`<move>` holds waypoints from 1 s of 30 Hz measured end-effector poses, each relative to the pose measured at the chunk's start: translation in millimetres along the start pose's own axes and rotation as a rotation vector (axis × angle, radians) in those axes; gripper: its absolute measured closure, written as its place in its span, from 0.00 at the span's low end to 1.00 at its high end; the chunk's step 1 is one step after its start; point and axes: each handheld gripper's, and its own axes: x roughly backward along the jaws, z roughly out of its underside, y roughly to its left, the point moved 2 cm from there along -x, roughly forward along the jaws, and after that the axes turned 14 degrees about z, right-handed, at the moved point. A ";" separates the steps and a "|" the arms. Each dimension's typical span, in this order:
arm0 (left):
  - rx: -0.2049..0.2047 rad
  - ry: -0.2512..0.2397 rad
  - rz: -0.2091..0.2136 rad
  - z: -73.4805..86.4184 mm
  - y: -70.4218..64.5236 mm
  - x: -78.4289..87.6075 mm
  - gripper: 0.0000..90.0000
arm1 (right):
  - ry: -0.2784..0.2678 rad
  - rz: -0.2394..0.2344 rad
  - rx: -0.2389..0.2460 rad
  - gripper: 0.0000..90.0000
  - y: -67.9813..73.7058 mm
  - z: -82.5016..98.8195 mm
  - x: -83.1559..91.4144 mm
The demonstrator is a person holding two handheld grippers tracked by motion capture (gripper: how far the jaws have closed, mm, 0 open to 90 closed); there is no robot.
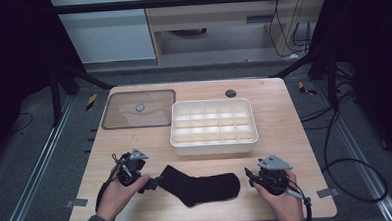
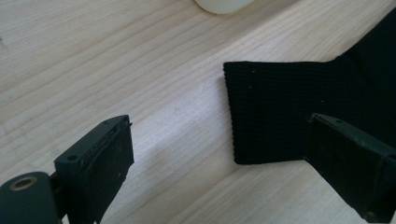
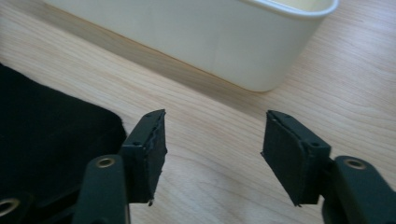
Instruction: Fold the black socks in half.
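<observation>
We count one flat black knitted sock (image 1: 200, 187) on the pale wooden worktop (image 1: 285, 136), one white compartmented plastic tray (image 1: 214, 139), one clear lid (image 1: 139, 109). Left gripper (image 1: 154, 183): jaws wide apart, seemingly straddling the cuff. Right gripper (image 1: 247, 173): jaws apart, empty.

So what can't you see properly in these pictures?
- Sock: its far part is cut off by the right edge in the left gripper view, and its cuff end by the left edge in the right gripper view.
- Tray: what's in its compartments is too small to tell in the high view.
- Round thing on the lid: too small to tell.
</observation>
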 end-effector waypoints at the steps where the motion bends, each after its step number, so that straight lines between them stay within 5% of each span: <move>1: -0.012 0.019 0.001 -1.6 -3.0 0.0 0.07 | -0.002 -0.008 0.003 0.39 4.9 -1.8 3.0; 4: -0.020 0.045 0.009 -2.8 -5.3 -0.7 0.06 | -0.002 -0.016 0.011 0.39 8.0 -2.8 4.3; 11: -0.020 0.082 0.027 -2.8 -8.5 -8.3 0.07 | 0.008 -0.097 0.057 0.61 15.1 -2.7 6.3; 16: -0.040 0.126 0.040 -2.2 -13.2 -15.0 0.11 | 0.059 -0.095 0.049 0.67 18.9 -5.1 5.2; 20: -0.061 0.143 0.033 -5.1 -16.4 -15.8 0.11 | 0.071 -0.121 0.054 0.64 22.0 -15.6 8.7; 25: -0.056 0.137 0.031 -7.2 -13.3 -14.8 0.14 | 0.107 -0.151 0.080 0.46 27.2 -24.1 10.1; 30: -0.040 0.137 0.034 -6.3 -8.2 -14.2 0.14 | 0.143 -0.194 0.103 0.44 30.9 -29.4 9.0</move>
